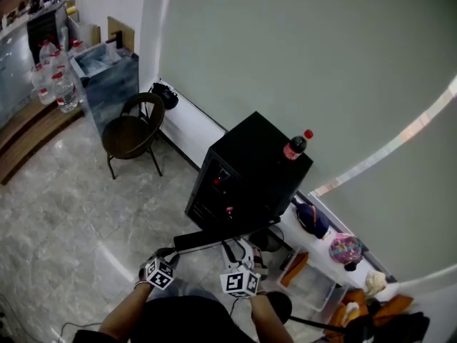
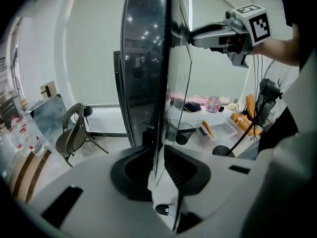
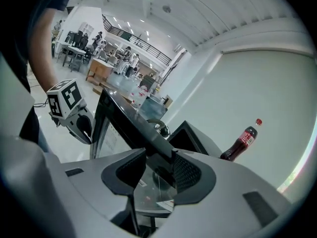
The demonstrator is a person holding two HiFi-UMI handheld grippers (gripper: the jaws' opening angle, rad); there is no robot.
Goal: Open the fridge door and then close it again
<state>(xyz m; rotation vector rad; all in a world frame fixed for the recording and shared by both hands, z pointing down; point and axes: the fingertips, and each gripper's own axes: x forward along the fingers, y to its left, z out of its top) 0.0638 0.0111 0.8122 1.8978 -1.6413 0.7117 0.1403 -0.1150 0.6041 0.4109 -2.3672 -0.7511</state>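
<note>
Head view: the fridge (image 1: 250,170) stands on the floor at its wall edge, a cola bottle (image 1: 295,147) on top. The fridge door (image 1: 207,240) is swung well out towards me, with my left hand-held gripper (image 1: 166,257) and right hand-held gripper (image 1: 246,252) both at it.

Left gripper view: the jaws are nearly together, pinching the door's thin edge, which runs up between them.

Right gripper view: the jaws are part-way apart and clamped on the door's thicker top frame.

I judge the opening half done. Next I need to swing the door back along its hinge arc, keeping both grips until it meets the cabinet.
</note>
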